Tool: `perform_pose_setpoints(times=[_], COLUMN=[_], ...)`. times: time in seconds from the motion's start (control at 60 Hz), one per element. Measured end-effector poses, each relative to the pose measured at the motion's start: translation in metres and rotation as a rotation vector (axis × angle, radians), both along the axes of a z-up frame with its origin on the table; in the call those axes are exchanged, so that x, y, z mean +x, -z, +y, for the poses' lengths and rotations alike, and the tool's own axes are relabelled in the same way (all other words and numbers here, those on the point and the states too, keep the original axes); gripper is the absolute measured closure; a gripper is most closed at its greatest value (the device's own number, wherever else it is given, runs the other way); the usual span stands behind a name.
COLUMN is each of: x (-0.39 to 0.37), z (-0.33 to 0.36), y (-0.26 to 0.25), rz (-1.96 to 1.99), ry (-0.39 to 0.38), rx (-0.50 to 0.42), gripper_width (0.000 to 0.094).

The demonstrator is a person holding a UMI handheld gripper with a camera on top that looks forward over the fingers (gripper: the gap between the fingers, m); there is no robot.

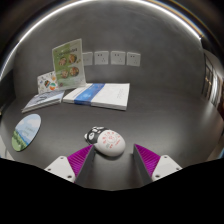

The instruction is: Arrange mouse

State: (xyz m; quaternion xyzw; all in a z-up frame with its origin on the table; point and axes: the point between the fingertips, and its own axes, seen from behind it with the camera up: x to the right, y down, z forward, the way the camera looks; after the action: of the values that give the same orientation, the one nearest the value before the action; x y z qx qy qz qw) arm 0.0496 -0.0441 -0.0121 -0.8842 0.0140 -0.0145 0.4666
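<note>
- Dim, even light is cast from above, beyond the fingers.
- A bright glare arc is seen overhead.
- Strong fisheye curving is shown; far items are softened.

Claw low and level, magenta-padded fingers wide apart.

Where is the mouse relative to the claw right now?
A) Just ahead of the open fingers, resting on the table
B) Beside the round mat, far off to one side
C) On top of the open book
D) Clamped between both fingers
A. The mouse lies on the table just ahead of the claw, whose fingers stand apart without touching it; the open book lies further beyond.
</note>
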Motion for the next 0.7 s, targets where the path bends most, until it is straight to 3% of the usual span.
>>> perform_pose_setpoints(times=[0.217,0.233,0.3,0.483,0.55,0.7], x=[-0.035,-0.036,-0.043,-0.075,-0.078,-0.134], z=[0.031,0.033,0.037,0.024,0.023,-0.006], y=[0.006,0.006,0.007,0.003,0.001,-0.078], rz=[0.036,0.036,0.038,0.059,0.046,-0.082], ry=[-0.051,-0.052,-0.036,0.019,0.043,0.080], rx=[0.005,0.004,0.004,0.011,0.010,0.140], gripper_width=[0.0180,0.0152,0.0380,0.0429,0.0502,0.0516])
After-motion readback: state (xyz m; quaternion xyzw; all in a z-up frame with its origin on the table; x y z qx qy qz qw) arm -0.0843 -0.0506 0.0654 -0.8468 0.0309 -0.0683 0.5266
